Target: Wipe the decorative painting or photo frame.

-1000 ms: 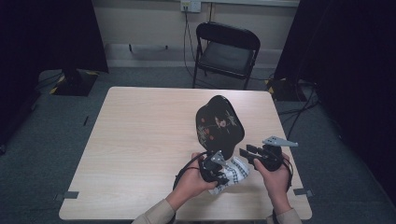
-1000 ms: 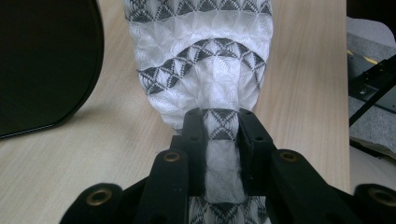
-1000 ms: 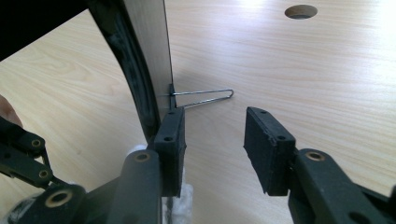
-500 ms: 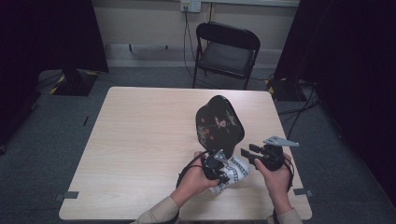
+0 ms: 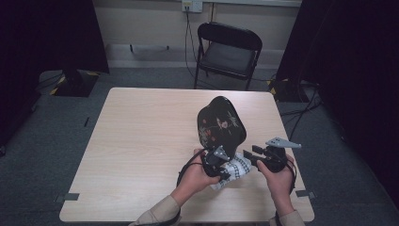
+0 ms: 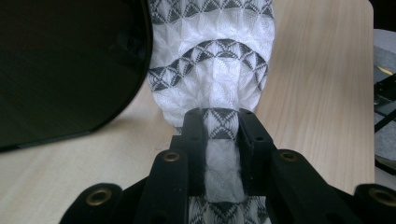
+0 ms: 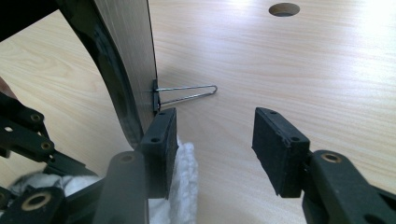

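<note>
Item: black lacquered tray (image 5: pixel 221 126), painted with flowers, standing tilted on edge on the pale wooden table (image 5: pixel 141 141), toward its 4 o'clock corner.

Wire stand (image 7: pixel 187 93) projects from the tray's back.

Patterned white cloth (image 5: pixel 234 168) lies at the tray's 6 o'clock foot, between the tongs.

Left gripper (image 5: pixel 217 165): clenched on the cloth, fabric bunched between its pads.

Right gripper (image 5: pixel 256 157): at 3 o'clock of the cloth, released; its jaws have just been opening, with bare table between them.

Folding chair (image 5: pixel 229 52) beyond the table at 12 o'clock.

Change from the earlier frames: tray and both hands unmoved.

Obscured: tray's lower rim behind the left gripper.
</note>
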`<state>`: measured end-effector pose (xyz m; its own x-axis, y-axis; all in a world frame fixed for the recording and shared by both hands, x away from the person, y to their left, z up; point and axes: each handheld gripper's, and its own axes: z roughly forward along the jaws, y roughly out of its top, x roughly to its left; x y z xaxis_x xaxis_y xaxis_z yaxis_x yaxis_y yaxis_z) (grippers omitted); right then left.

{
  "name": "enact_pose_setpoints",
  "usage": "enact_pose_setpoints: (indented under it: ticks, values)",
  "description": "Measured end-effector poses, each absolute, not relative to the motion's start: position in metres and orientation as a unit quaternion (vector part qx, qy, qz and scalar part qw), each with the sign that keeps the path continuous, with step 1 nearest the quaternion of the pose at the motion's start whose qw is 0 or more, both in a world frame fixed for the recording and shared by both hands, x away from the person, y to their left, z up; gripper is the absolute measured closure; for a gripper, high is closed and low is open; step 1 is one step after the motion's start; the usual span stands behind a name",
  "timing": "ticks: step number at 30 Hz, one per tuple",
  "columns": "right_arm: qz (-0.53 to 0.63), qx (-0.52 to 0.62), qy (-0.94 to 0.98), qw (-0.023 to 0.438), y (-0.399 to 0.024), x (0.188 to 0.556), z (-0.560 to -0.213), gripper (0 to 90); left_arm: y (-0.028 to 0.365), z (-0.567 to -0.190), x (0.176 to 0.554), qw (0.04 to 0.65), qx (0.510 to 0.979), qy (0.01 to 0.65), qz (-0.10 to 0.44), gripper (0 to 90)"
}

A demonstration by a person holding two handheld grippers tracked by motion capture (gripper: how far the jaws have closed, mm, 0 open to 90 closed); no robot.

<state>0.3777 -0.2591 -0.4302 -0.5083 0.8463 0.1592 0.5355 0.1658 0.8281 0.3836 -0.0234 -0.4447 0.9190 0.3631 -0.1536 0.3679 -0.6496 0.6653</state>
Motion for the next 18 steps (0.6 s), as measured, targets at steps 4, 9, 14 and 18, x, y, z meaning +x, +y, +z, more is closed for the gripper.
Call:
enact_pose_setpoints:
  ticks: [4, 9, 14, 18]
  values:
    - [0.450, 0.465, 0.742, 0.177, -0.260, 0.377, -0.429, 50.4, -0.023, -0.436, 0.385, 0.371, 0.907, 0.200, 0.003, 75.4]
    - [0.450, 0.465, 0.740, 0.182, -0.261, 0.377, -0.429, 50.4, -0.021, -0.427, 0.385, 0.376, 0.905, 0.200, 0.010, 75.6]
    - [0.446, 0.466, 0.740, 0.188, -0.261, 0.376, -0.428, 50.4, -0.019, -0.415, 0.385, 0.381, 0.904, 0.193, 0.016, 75.8]
    - [0.447, 0.468, 0.738, 0.190, -0.262, 0.376, -0.427, 50.4, -0.018, -0.404, 0.383, 0.385, 0.903, 0.188, 0.023, 76.0]
